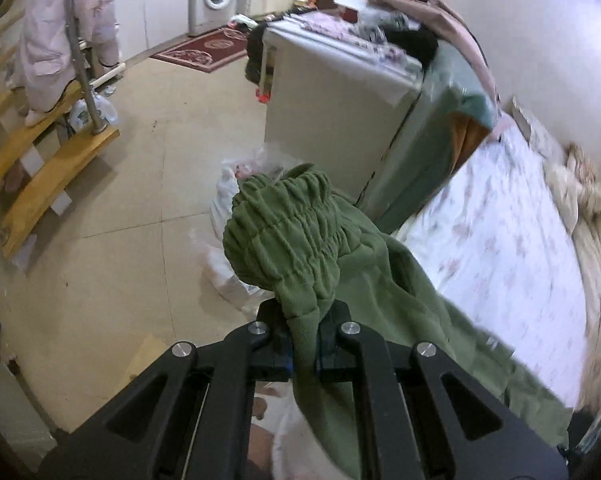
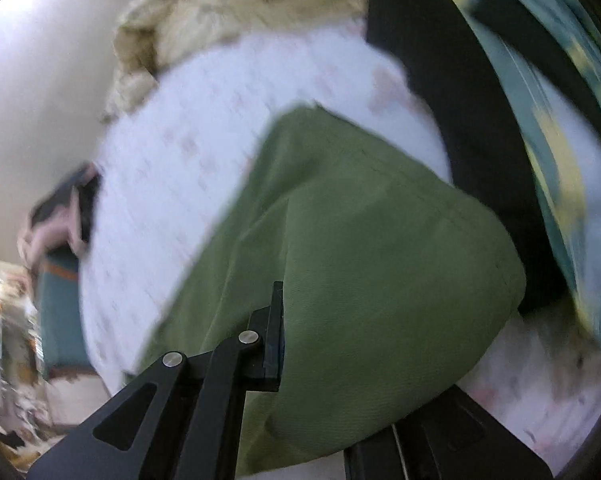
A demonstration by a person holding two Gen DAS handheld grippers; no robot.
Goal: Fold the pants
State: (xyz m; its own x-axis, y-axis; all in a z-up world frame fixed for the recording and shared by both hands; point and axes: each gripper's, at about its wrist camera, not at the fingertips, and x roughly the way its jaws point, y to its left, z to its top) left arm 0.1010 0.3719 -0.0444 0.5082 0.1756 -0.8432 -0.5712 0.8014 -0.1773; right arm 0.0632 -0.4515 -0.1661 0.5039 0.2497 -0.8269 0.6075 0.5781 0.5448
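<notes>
The green fleece pants (image 1: pixel 300 240) hang from my left gripper (image 1: pixel 302 344), which is shut on the fabric just below the gathered elastic waistband (image 1: pixel 288 216). The waistband bunches up above the fingers, and the rest trails right and down toward the bed. In the right wrist view, the green pants (image 2: pixel 360 260) drape over my right gripper (image 2: pixel 300 344), which is shut on the cloth. Only its left finger (image 2: pixel 274 340) shows; the other is hidden under the fabric. The view is blurred.
A bed with a white patterned sheet (image 1: pixel 500 260) lies at the right, with a cream quilt (image 1: pixel 588 208) along the wall. A cluttered cabinet (image 1: pixel 340 120) stands ahead. White plastic bags (image 1: pixel 224 208) lie on the tiled floor. Wooden stairs (image 1: pixel 40 168) are at the left.
</notes>
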